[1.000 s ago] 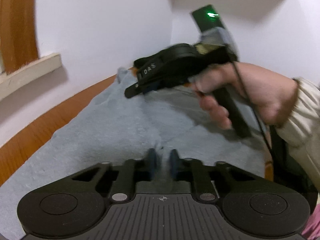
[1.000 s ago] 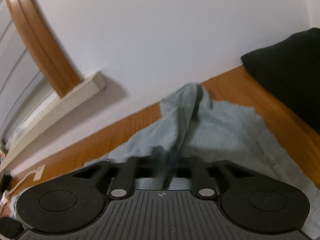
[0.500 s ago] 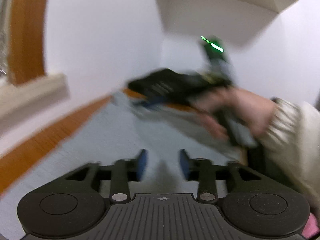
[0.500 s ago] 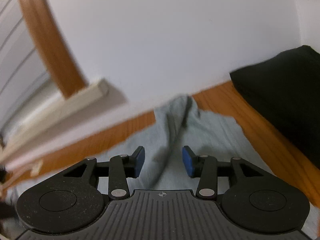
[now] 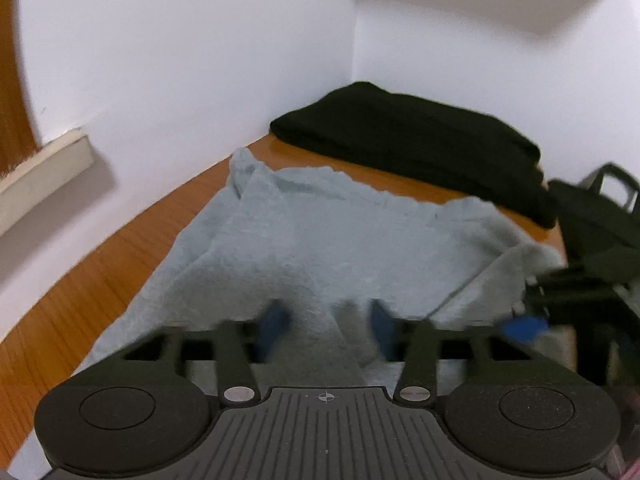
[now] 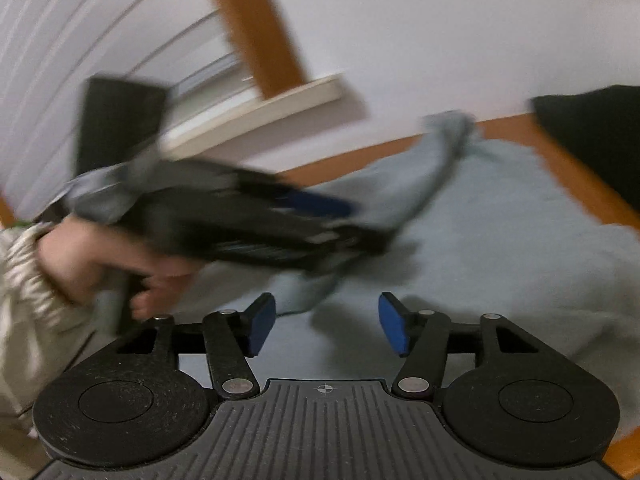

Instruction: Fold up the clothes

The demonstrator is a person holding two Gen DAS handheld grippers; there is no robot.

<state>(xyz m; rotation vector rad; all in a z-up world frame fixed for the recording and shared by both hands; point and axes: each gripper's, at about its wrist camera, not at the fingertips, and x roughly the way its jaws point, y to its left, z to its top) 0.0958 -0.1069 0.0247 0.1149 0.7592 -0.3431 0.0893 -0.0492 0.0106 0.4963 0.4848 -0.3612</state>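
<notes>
- Since a second ago both grippers have let go of the grey garment point(image 5: 320, 240) and pulled apart sideways; the raised ridge they pinched now lies mostly flat.
- Left gripper point(image 5: 326, 330): jaws closing, blurred, blue pads still apart over the cloth, nothing visibly pinched between them.
- Right gripper point(image 6: 327, 326): jaws opening, blue pads wide apart, released, only flat cloth below the gap.
- Garment is spread on the wooden table point(image 5: 80, 280), reaching toward the back corner where the two white walls point(image 5: 200, 60) meet. One far tip is bunched up against the wall.
- Black folded cloth point(image 5: 420, 140) sits in that back corner, just beyond the garment's far edge, a thin strip of bare wood between them.
- Free wood: a wedge along the left wall, widening toward the near edge; a narrow strip on the right edge in the right wrist view.
- Person's hand point(image 6: 100, 264) with a pale sleeve holds the left gripper's handle, low over the garment's left part; a grey fold point(image 6: 420, 184) is draped beside its fingers, contact unclear from blur.
</notes>
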